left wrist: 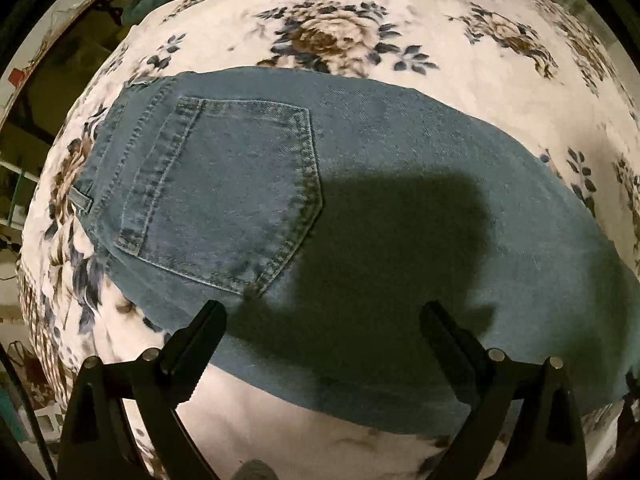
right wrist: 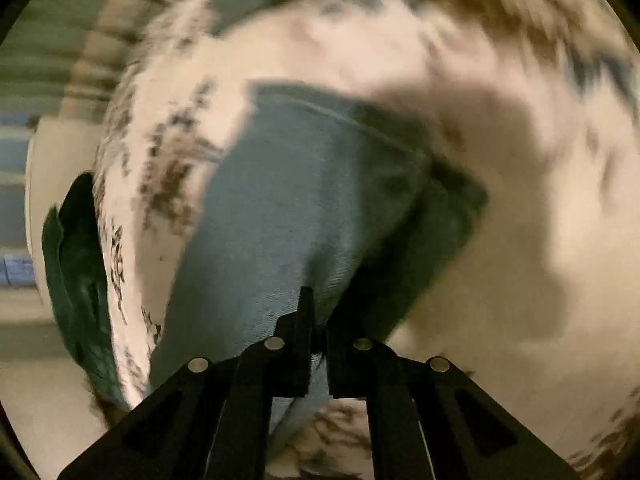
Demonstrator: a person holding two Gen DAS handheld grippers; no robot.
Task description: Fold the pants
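My right tongs (right wrist: 316, 320) are pinched tight on a bunch of denim, the pants (left wrist: 360, 208) lifting from the bed (left wrist: 460, 60) just ahead of them. My left tongs (left wrist: 324, 312) gape wide and empty, poised over the seat by the back pocket (left wrist: 224, 192). I judge the fold under way; next I should carry the gripped end over toward my left tongs.

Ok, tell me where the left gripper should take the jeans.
Take the jeans at the near edge below the back pocket, coming from above. The left gripper hangs open right over that edge, which lies flat on the blanket, so one finger can probably slip under. The right gripper is shut on denim.
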